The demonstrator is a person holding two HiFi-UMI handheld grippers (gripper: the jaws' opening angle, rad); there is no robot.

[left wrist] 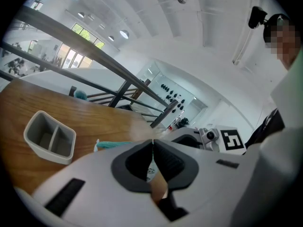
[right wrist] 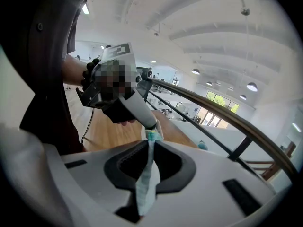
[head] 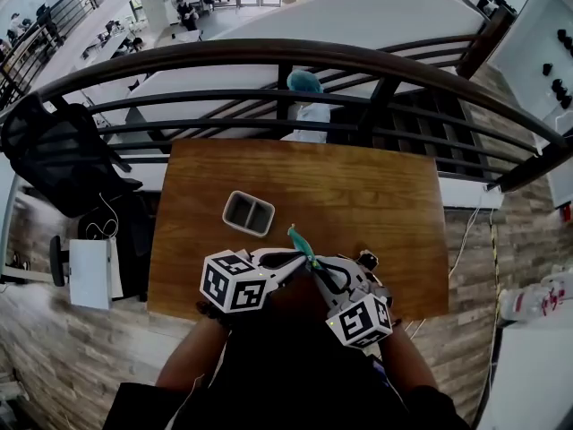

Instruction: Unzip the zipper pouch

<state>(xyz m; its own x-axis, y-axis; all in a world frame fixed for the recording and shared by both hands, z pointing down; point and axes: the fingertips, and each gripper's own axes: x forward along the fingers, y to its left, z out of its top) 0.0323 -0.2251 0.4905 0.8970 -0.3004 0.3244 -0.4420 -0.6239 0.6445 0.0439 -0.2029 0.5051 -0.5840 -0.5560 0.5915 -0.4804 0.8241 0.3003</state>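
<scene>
The zipper pouch (head: 302,243) is pale teal and hangs above the table's front edge between both grippers. My right gripper (head: 316,272) is shut on it; in the right gripper view the pouch's fabric (right wrist: 147,183) runs up between the jaws of that gripper (right wrist: 150,143). My left gripper (head: 298,259) is shut on the pouch's top end, and its tips (right wrist: 150,123) meet the teal edge. In the left gripper view the jaws (left wrist: 152,141) are pressed together on a thin strip, with a teal edge (left wrist: 113,145) sticking out to the left. Whether that strip is the zipper pull I cannot tell.
A grey two-compartment tray (head: 248,213) (left wrist: 49,137) stands on the wooden table (head: 376,195) just beyond the grippers. A dark railing (head: 286,56) runs past the table's far edge. A black chair (head: 54,155) stands to the left.
</scene>
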